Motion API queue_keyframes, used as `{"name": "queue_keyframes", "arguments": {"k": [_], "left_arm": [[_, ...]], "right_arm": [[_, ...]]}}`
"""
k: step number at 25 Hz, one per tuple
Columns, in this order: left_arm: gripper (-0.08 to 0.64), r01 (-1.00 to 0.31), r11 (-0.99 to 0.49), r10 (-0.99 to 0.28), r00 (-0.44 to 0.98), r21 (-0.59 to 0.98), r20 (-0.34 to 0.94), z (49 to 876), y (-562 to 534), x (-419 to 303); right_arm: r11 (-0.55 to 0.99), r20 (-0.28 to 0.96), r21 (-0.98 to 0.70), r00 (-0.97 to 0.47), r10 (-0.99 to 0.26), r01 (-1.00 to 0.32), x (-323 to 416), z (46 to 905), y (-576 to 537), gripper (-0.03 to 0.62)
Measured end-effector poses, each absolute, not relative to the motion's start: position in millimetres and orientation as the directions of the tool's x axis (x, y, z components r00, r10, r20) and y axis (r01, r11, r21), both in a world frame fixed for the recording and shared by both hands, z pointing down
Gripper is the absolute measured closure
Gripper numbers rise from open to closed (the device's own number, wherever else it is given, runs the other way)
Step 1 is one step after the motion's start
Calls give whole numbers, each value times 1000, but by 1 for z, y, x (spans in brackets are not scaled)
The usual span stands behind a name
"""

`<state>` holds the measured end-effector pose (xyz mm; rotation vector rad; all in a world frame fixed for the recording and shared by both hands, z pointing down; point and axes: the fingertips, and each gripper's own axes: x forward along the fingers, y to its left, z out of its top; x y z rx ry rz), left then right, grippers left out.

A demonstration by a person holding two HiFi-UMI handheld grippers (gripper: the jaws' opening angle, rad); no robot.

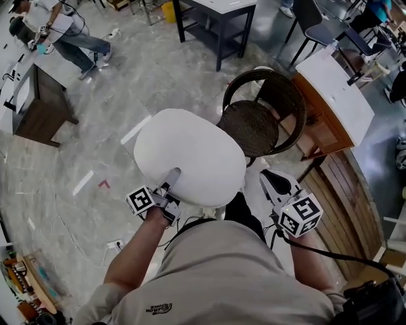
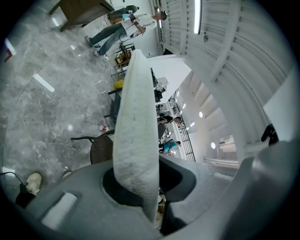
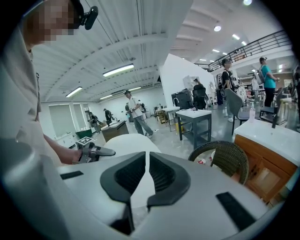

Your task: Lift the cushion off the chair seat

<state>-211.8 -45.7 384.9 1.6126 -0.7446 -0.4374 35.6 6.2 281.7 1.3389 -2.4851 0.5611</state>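
Note:
The white oval cushion (image 1: 190, 155) hangs in the air, clear of the round dark wicker chair (image 1: 254, 124) behind it. My left gripper (image 1: 172, 174) is shut on the cushion's near edge. In the left gripper view the cushion (image 2: 136, 117) stands edge-on between the jaws of the left gripper (image 2: 140, 187), with the chair (image 2: 101, 150) far below. My right gripper (image 1: 273, 179) is to the right of the cushion and apart from it. In its own view the right gripper (image 3: 146, 176) shows only a thin slit between its jaws, nothing in it, with the cushion (image 3: 126, 143) and chair (image 3: 225, 159) beyond.
A wooden counter with a white top (image 1: 336, 89) stands close on the chair's right. A dark table (image 1: 216, 19) is beyond the chair, and a dark wooden cabinet (image 1: 38, 105) at the left. A person (image 1: 70, 35) stands at the far left. A cable (image 1: 82, 238) lies on the grey floor.

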Motion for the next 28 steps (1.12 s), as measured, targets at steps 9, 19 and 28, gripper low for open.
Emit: {"name": "queue_keyframes", "arguments": {"k": [9,19,28], "left_arm": [[500,-227,-52,-695,708,973,128,385,-21,-231],[500,-214,-40,-694,709,976,127,390,-11,-233],[502,-213,-43,-696,707,976,124,390,-11,-238]], "right_arm": [[494,408,-183,-523,-748,-850,32,276,29,565],[509,415,-165,-527,-741,-845,24,277,39,575],[525,419,-159,-539,-731,-836,14,274,36,577]]}}
